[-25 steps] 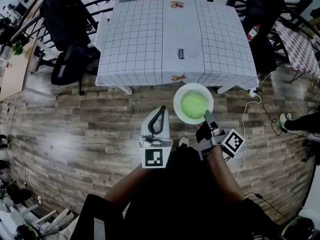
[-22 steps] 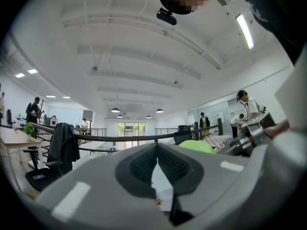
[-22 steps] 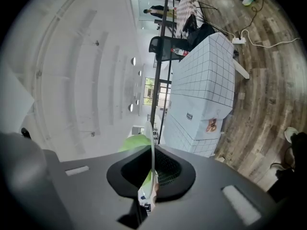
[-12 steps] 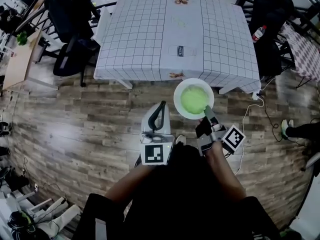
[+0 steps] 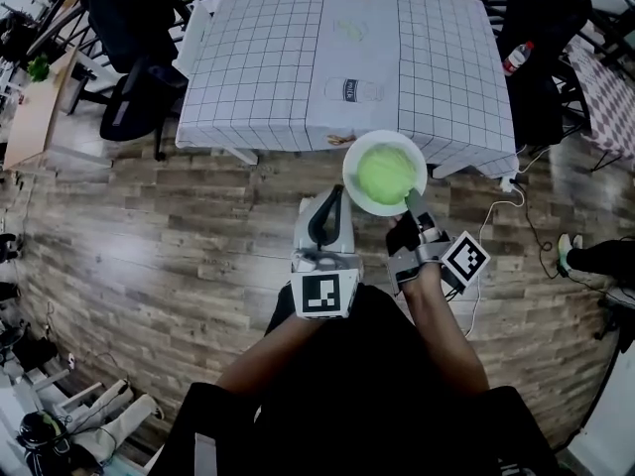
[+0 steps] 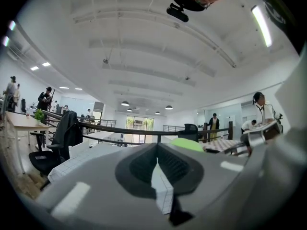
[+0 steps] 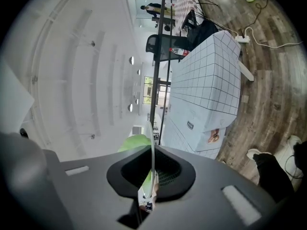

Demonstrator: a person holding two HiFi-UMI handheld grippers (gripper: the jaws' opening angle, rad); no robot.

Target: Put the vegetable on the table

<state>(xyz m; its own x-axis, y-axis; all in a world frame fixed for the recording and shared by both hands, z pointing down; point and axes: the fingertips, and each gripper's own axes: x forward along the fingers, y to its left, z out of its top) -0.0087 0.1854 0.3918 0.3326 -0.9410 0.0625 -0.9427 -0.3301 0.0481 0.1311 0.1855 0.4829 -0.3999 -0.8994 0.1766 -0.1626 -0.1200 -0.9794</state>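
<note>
The right claw (image 5: pixel 410 202) is clamped on the near rim of a white plate (image 5: pixel 350 174). In the right gripper view the rim runs as a thin line between the two jaws, which press on it from either side. On the plate lies the vegetable (image 5: pixel 386 173), a pale green leafy head that fills most of the dish. The plate is carried by this grip alone. In the head view it overlaps the near edge of the desk (image 5: pixel 288 67), partly over the hanging cloth and partly over the floor (image 5: pixel 149 256), so the vegetable is not yet on the desk.

The left claw (image 5: pixel 336 192) is just to the left of the plate, near it but not touching. Its jaws meet at the tips with nothing between them, and it points towards the desk. Each claw has a marker cube behind it, one on the left (image 5: pixel 327 296) and one on the right (image 5: pixel 464 260), and the person's forearms reach in from the bottom of the head view.

The desk is covered by a white cloth with a dark grid and a few small printed pictures. The floor is wood plank. Black chairs (image 5: pixel 134 38) draped with dark clothing stand to the left of the desk, and another dark chair with a bottle (image 5: pixel 513 58) stands to its right. A white cable (image 5: pixel 488 234) trails over the floor at the right.
</note>
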